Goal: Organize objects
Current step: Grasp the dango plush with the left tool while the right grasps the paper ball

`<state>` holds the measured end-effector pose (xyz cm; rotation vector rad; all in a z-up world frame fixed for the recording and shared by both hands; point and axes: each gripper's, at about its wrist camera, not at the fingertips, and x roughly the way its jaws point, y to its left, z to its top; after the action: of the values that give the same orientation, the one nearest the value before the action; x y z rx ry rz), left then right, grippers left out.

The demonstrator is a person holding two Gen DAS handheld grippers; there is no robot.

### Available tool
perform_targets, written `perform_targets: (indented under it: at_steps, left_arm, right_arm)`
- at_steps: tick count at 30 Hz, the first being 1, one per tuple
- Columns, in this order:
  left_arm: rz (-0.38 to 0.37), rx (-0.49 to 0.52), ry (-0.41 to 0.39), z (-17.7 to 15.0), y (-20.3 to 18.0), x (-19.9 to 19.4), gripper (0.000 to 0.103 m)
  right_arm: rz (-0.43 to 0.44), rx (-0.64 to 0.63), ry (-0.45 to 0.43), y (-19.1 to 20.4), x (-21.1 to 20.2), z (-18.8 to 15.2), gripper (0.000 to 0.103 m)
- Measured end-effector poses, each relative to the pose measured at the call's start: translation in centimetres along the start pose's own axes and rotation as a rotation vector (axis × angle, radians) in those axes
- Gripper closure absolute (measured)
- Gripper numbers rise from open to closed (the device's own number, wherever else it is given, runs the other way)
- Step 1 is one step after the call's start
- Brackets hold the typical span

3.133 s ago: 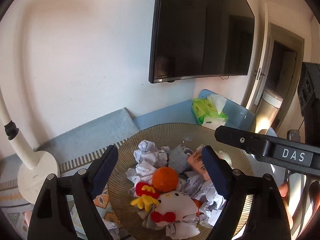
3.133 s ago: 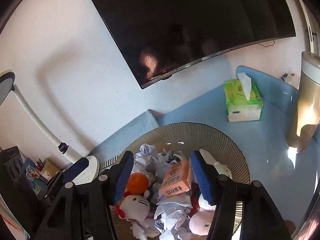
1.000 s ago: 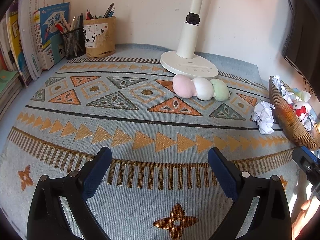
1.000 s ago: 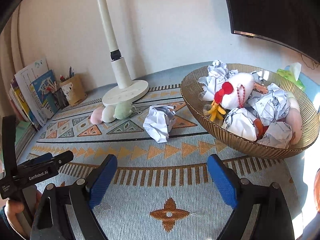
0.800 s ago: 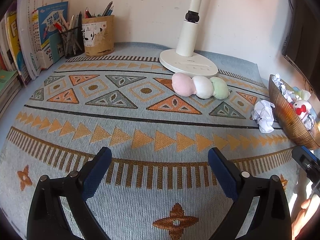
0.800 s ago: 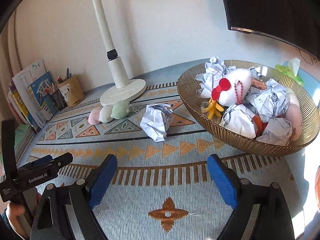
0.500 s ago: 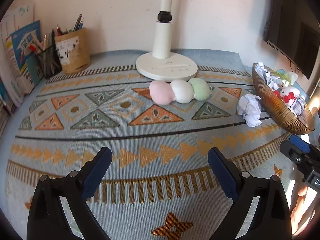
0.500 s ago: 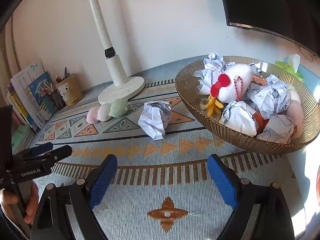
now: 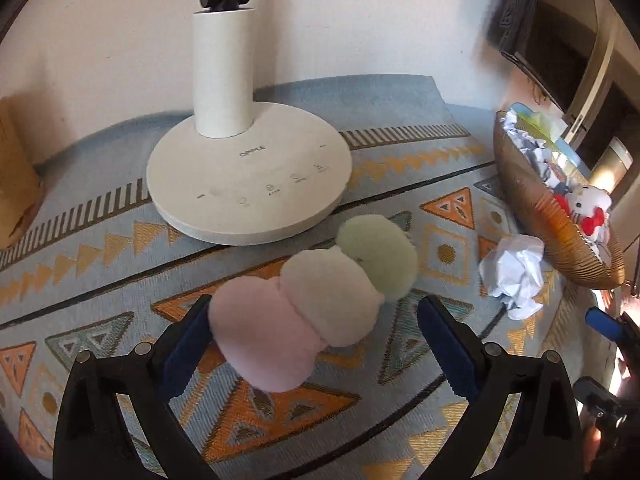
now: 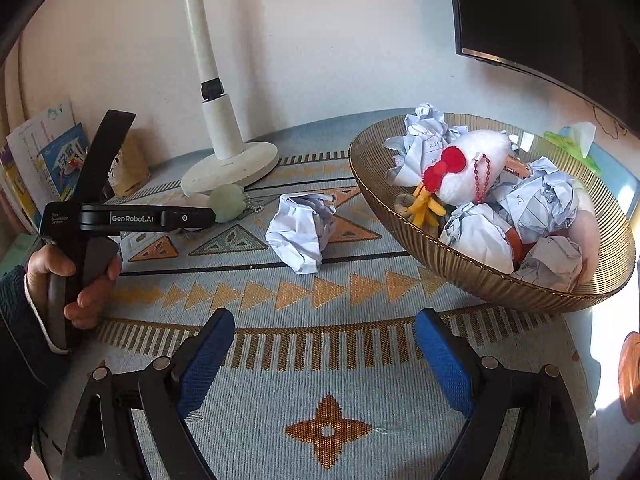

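A plush of three balls [image 9: 320,304], pink, white and green, lies on the patterned mat in front of the lamp base [image 9: 248,176]. My left gripper [image 9: 316,340] is open around its pink end, and the left fingertip [image 9: 188,336] is right beside the pink ball. A crumpled paper ball [image 9: 512,276] lies next to the golden bowl [image 9: 568,240]. In the right wrist view my right gripper [image 10: 324,356] hangs open over the bare mat, with the paper ball [image 10: 300,232] and the bowl [image 10: 400,216] ahead. There the left gripper [image 10: 200,216], held by a hand [image 10: 80,280], reaches the green ball [image 10: 227,202].
The bowl holds several paper balls and a white plush with a red bow [image 10: 472,164]. The lamp pole [image 10: 208,80] rises behind the plush. Books [image 10: 48,160] and a brown pen holder [image 9: 16,176] stand at the left. A dark screen [image 10: 560,12] hangs at the upper right, above a green tissue box [image 10: 576,140].
My left gripper has moved in towards the lamp and rolled, so the three-ball plush now lies between its fingers. The right gripper has stayed nearly still.
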<state>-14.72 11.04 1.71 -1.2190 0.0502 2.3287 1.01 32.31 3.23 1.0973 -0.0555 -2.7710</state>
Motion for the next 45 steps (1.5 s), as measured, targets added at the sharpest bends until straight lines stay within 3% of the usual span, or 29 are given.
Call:
perform_targets:
  at_steps: [2, 4, 7, 10, 13, 16, 19, 21, 23, 30, 33, 34, 36, 41, 45]
  left_arm:
    - [-0.109, 0.048, 0.016, -0.7, -1.7, -0.9, 0.005]
    - [-0.159, 0.108, 0.034, -1.6, -3.5, -1.9, 0.005]
    - [-0.084, 0.172, 0.010, -2.2, -4.6, -3.1, 0.004]
    - [-0.001, 0.137, -0.003, -1.2, -3.6, -2.5, 0.004]
    - [0.006, 0.118, 0.019, -0.3, -2.9, -0.8, 0.005]
    - [0.010, 0.135, 0.041, -0.1, -3.5, 0.6, 0.006]
    - [0.013, 0.144, 0.052, 0.0, -4.3, 1.4, 0.013]
    - [0.038, 0.154, 0.056, 0.0, -4.6, 1.8, 0.015]
    - [0.040, 0.153, 0.058, -0.1, -4.6, 2.0, 0.018]
    - [0.054, 0.140, 0.026, -0.4, -4.3, 1.9, 0.031]
    - [0.076, 0.142, 0.018, -0.4, -4.4, 1.8, 0.038]
    - [0.088, 0.145, 0.015, -0.4, -4.4, 1.9, 0.046]
    - [0.099, 0.143, 0.008, -0.4, -4.4, 1.8, 0.057]
    - [0.097, 0.077, -0.017, -0.6, -4.2, 0.5, 0.059]
    - [0.097, -0.003, -0.057, -2.4, -4.6, -3.2, 0.059]
  right_arm:
    - [0.000, -0.006, 0.000, 0.2, 0.0, -0.1, 0.012]
    - [0.002, -0.009, 0.002, 0.3, 0.0, -0.1, 0.012]
    - [0.008, 0.001, -0.003, 0.3, -0.1, -0.2, 0.012]
    - [0.040, 0.032, 0.008, 0.0, -0.1, 0.2, 0.012]
    - [0.065, 0.076, 0.076, 0.2, 0.0, 1.4, 0.012]
    - [0.134, 0.098, 0.095, 0.6, -0.2, 3.2, 0.012]
    - [0.141, 0.123, 0.100, 1.1, 0.7, 4.2, 0.013]
    - [0.131, 0.133, 0.113, 1.3, 2.0, 4.4, 0.018]
    - [0.147, 0.177, 0.143, 1.0, 3.4, 4.5, 0.031]
    - [0.160, 0.320, 0.167, -0.7, 6.8, 5.0, 0.033]
    - [0.149, 0.315, 0.168, -0.3, 7.7, 5.3, 0.035]
    - [0.129, 0.298, 0.156, -0.1, 7.7, 5.5, 0.039]
    - [0.108, 0.245, 0.158, 0.6, 8.1, 5.8, 0.057]
    - [0.145, 0.186, 0.144, 0.9, 6.4, 5.5, 0.058]
    - [0.194, 0.006, 0.100, 1.4, 2.1, 3.8, 0.058]
